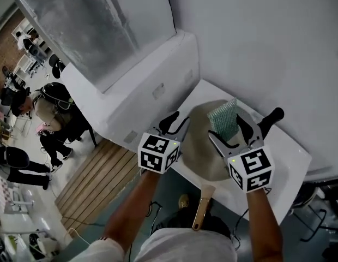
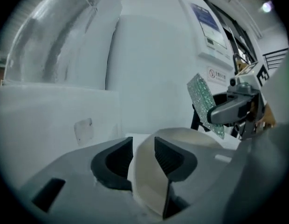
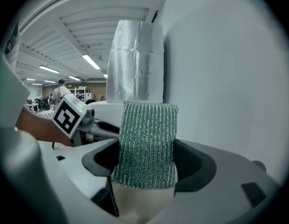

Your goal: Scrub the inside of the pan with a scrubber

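A beige pan [image 1: 204,152] lies on the white table [image 1: 286,165], its wooden handle [image 1: 203,209] pointing toward me. My left gripper [image 1: 179,122] is at the pan's left rim. In the left gripper view the pan's wall [image 2: 154,181] runs between the jaws of the left gripper [image 2: 143,149], with a gap showing beside the left pad, so it is open. My right gripper [image 1: 230,133] hangs over the pan's far right side, shut on a green scrubber [image 1: 223,118] that stands upright. The scrubber [image 3: 147,143] fills the gap between the pads, with the pan [image 3: 142,204] beneath it.
The table is narrow and its near edge drops off by my body. A white box-like unit [image 1: 152,86] and a foil-covered hood [image 1: 98,26] stand to the left of the pan. A black knobbed object [image 1: 275,115] lies behind the right gripper. People stand far left.
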A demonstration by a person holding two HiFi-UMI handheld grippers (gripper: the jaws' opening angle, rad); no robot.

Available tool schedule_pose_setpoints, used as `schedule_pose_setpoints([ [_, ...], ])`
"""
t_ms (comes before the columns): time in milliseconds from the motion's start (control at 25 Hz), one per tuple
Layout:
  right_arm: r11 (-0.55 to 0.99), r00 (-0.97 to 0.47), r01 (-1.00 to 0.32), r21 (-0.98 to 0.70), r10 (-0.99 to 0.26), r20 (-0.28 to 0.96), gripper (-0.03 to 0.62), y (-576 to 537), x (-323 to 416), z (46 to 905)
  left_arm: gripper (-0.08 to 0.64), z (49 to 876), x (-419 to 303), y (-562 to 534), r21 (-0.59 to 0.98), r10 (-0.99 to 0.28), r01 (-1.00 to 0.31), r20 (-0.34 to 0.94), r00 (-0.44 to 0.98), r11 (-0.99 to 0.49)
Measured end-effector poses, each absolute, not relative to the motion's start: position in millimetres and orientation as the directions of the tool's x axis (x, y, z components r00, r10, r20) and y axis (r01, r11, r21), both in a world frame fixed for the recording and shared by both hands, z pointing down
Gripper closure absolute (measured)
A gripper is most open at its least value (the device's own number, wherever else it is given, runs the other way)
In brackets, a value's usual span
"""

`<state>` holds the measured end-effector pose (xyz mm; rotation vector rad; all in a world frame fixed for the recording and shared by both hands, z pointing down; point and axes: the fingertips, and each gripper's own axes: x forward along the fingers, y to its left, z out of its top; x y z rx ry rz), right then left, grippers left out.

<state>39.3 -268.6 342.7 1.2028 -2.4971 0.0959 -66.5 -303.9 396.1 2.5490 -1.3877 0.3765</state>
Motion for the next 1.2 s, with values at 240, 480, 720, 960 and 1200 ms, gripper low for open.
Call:
schedule_pose_setpoints([
  [240,0.643,-0.494,-0.757,0.117,-0.68,0.542,0.241,-288,24,405,0.38,453,-68,-313,0.082,-0.721,-0.85,0.49,0.489,-0.52],
  [480,0.662,-0.416,-0.742,0.107,-0.58,0.701,0.241,-302,15,462,0.38,494,-71,-320,0.088,-0.654,-0.848,0.597,0.465,-0.523],
  [720,0.697,-0.382,-0.711,0.096,-0.498,0.779,0.239,-312,3,497,0.385,515,-70,-321,0.101,-0.615,-0.842,0.638,0.463,-0.529],
  [960,0.709,-0.36,-0.7,0.087,-0.456,0.814,0.239,-318,-8,521,0.437,525,-71,-321,0.1,-0.622,-0.849,0.637,0.456,-0.52],
  [1200,0.717,-0.334,-0.69,0.103,-0.441,0.833,0.241,-321,-10,536,0.497,531,-69,-320,0.131,-0.613,-0.844,0.63,0.476,-0.52],
])
